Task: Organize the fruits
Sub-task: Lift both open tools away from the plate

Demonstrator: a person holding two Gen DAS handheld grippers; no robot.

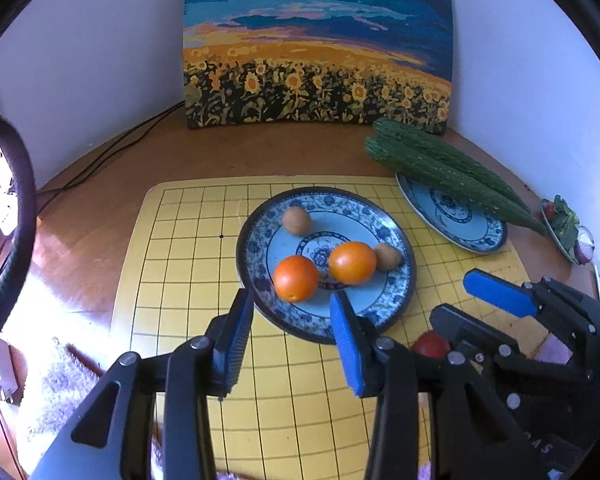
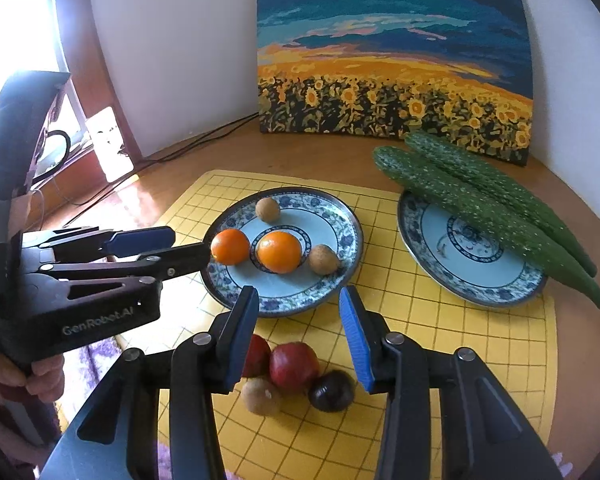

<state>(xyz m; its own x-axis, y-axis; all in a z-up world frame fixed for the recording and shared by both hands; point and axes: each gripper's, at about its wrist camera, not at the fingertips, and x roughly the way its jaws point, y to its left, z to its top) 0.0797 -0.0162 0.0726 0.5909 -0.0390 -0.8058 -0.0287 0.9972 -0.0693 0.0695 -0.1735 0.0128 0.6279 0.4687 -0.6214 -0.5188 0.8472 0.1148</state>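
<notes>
Already 2 oranges [image 2: 256, 250] sit on plate [image 2: 340, 256]

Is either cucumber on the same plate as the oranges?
No. Both cucumbers lie across the right plate, while the two oranges sit on the left plate with two brown fruits.

The left claw [image 1: 292, 320] hangs with jaws apart over the near rim of a blue-patterned plate [image 1: 396, 308] on a yellow grid mat [image 1: 180, 260]. The plate holds two oranges [image 1: 296, 279] and two kiwis [image 1: 296, 220]. Toward the worktop's far right corner, two cucumbers [image 1: 452, 172] lie across a second plate [image 1: 476, 236]. The right claw [image 1: 476, 304], also parted, sits near a red fruit [image 1: 430, 345].
</notes>
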